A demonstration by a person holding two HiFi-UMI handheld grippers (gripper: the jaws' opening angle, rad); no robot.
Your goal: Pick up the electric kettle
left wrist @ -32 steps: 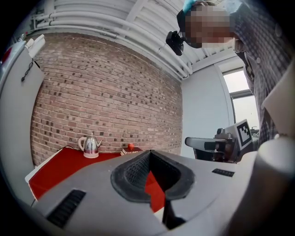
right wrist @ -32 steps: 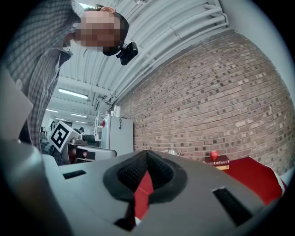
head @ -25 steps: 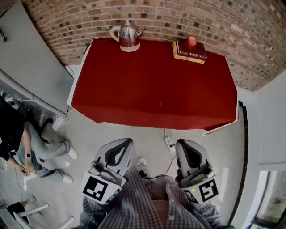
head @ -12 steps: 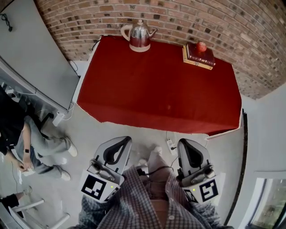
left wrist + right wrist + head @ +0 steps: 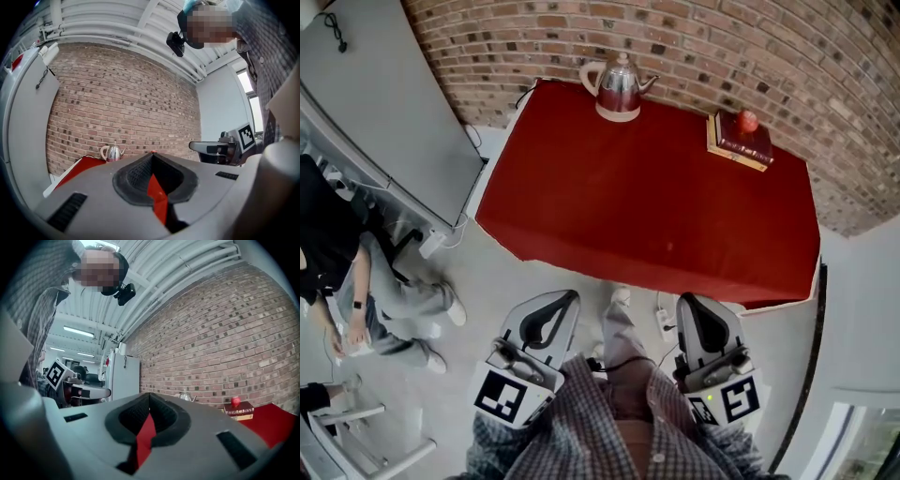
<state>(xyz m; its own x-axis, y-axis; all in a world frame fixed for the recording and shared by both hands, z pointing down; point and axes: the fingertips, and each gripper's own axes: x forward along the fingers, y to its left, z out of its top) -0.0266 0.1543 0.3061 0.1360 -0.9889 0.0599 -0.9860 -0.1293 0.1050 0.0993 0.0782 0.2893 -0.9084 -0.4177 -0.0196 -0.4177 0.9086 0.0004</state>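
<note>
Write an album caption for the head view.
Both shut, left gripper and right gripper held short of a red table bearing a kettle and an apple on books.

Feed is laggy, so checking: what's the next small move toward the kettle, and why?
Probably step closer to the table: the kettle stands at its far edge, while the left gripper and right gripper are shut, short of the near edge.

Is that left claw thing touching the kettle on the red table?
Apart. In the head view the left gripper is short of the red table, while the kettle stands at its far edge by the brick wall.
</note>
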